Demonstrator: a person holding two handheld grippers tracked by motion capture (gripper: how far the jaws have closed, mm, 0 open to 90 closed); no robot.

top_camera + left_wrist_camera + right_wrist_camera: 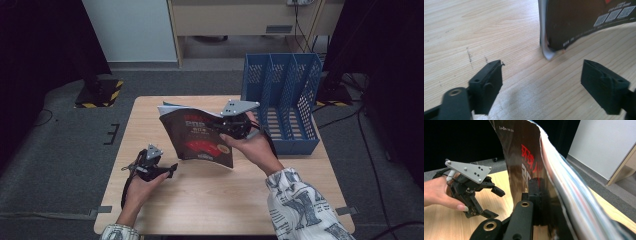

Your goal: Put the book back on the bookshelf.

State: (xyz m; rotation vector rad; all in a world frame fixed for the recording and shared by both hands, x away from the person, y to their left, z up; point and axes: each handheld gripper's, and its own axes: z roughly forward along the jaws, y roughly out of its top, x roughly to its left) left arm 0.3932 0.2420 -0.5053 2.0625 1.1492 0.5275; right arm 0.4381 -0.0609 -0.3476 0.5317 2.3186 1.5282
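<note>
The right hand-held gripper (239, 125) clamps the book (197, 137) upright, lower corner on the counter (210, 200); the left hand-held gripper (167, 170) is wide, empty. Keep the grip firm, lift clear, then steer into the rack (282, 95).

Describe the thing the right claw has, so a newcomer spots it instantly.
Start at the light wooden table, with the blue file rack at its far right. Just left of the rack, the right claw is shut on a magazine standing upright. Its dark glossy cover with red print is unlike anything else there.
</note>
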